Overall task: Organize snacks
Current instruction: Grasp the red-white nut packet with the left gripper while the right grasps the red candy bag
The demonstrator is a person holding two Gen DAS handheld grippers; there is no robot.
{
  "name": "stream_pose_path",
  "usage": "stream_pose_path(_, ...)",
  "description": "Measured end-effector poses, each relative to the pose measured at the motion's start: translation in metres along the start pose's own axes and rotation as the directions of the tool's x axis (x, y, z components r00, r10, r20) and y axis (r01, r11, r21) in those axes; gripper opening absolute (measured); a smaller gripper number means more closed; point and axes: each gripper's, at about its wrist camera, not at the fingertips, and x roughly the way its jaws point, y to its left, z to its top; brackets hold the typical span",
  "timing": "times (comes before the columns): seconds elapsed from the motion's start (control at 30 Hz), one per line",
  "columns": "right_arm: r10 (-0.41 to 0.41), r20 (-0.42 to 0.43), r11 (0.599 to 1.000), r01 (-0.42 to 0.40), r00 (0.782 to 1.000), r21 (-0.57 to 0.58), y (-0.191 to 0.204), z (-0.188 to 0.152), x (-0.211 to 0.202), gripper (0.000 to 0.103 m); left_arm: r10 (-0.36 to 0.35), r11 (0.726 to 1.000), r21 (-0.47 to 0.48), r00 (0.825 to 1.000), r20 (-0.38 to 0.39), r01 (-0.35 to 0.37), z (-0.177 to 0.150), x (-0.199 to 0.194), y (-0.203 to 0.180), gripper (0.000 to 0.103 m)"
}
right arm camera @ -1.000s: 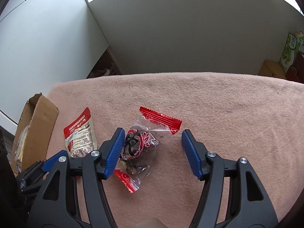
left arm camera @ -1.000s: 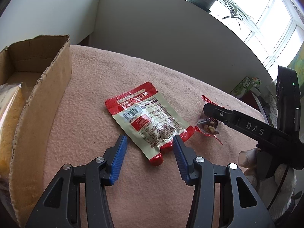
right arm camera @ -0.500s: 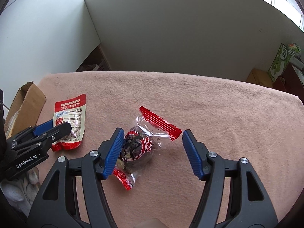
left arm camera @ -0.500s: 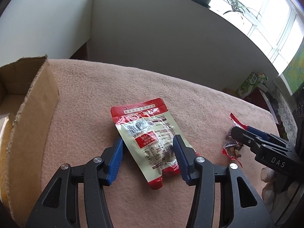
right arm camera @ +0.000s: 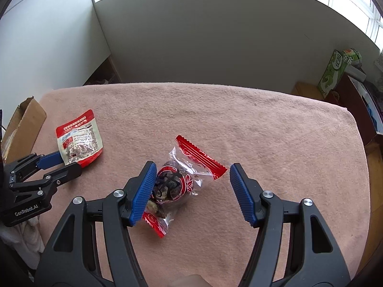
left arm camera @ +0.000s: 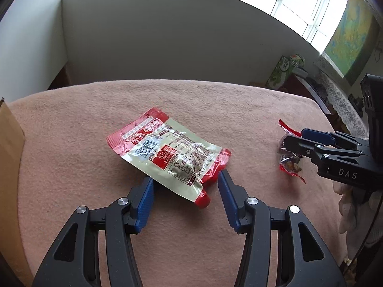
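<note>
On the pink-blanketed counter [right arm camera: 263,124] two snack packets lie well apart. Nearer the left side rests a flat red-and-cream snack pouch [left arm camera: 171,154] with its barcode facing up; farther right sits a small clear candy wrapper [right arm camera: 182,181] with red crimped ends and dark pieces inside.

The left gripper [left arm camera: 185,192] points down at the near corner of the pouch. Its blue pads stand apart on either side of that corner, and neither pad presses on the packet, so it is open and holds nothing. Compared with the frame half a second before, the pouch now reaches less far between the fingers: only its red lower corner lies in the gap, where earlier the pads flanked the body of the packet. The cardboard box [left arm camera: 9,153] has also slid almost out of the left wrist view, leaving just a strip of its wall at the left edge, whereas a second ago it filled much of that side.

The right gripper [right arm camera: 191,191] hovers over the candy wrapper with its jaws spread wide. Its left pad is at the wrapper's edge and the right pad is clear of it, so nothing is gripped. The wrapper lies between the pads much as it did a second ago, though the gap looks slightly wider. From the right wrist view the pouch and the box [right arm camera: 26,124] appear farther to the left than before.
</note>
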Motion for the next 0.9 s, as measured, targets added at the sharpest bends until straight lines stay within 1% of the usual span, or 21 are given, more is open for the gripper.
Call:
stream_pose_path(0.03,-0.001,0.007,1.000,0.001,1.000,0.011,-0.001,-0.003,-0.004,0.069,-0.003,1.000,-0.011,1.000,-0.001,0.003,-0.002,-0.002,0.002,0.050)
stream_pose_path(0.1,0.003,0.019,0.999,-0.004,1.000,0.037,-0.001,-0.007,-0.007,0.080,-0.012,0.998,-0.057,1.000,0.008,0.013,-0.008,-0.009,0.012,0.053)
stream_pose_path(0.17,0.032,0.023,0.996,-0.034,0.999,0.077,-0.003,-0.011,-0.010,0.084,-0.011,0.993,-0.119,1.000,0.016,0.012,-0.014,-0.018,0.028,0.053)
stream_pose_path(0.27,0.118,0.006,0.984,-0.118,0.993,0.132,-0.006,-0.016,-0.005,0.084,-0.037,0.983,-0.182,0.999,0.019,0.040,-0.016,-0.025,0.044,0.053)
stream_pose_path(0.3,0.130,0.000,0.982,-0.129,0.992,0.140,-0.002,-0.019,-0.002,0.084,-0.043,0.980,-0.193,0.999,0.018,0.046,-0.017,-0.027,0.047,0.053)
stream_pose_path(0.43,0.129,-0.007,0.983,-0.127,0.992,0.136,0.002,-0.022,0.001,0.084,-0.073,0.975,-0.210,0.997,0.001,0.071,-0.015,-0.026,0.052,0.053)
stream_pose_path(0.5,0.121,-0.008,0.984,-0.119,0.993,0.133,0.001,-0.022,0.001,0.084,-0.073,0.977,-0.199,0.997,-0.007,0.070,-0.011,-0.024,0.051,0.053)
stream_pose_path(0.6,0.123,-0.013,0.984,-0.120,0.992,0.135,0.000,-0.019,0.003,0.084,-0.065,0.981,-0.185,0.998,-0.023,0.060,0.006,-0.012,0.044,0.056)
stream_pose_path(0.77,0.117,-0.020,0.985,-0.114,0.993,0.130,0.002,-0.015,0.010,0.084,-0.046,0.990,-0.136,0.998,-0.052,0.038,0.031,0.005,0.027,0.056)
stream_pose_path(0.87,0.109,-0.025,0.987,-0.105,0.994,0.123,0.005,-0.012,0.017,0.084,-0.037,0.995,-0.091,0.997,-0.061,0.031,0.034,0.010,0.012,0.057)
stream_pose_path(0.9,0.098,-0.028,0.989,-0.094,0.995,0.118,0.006,-0.011,0.020,0.084,-0.029,0.997,-0.069,0.998,-0.063,0.025,0.033,0.011,0.006,0.059)
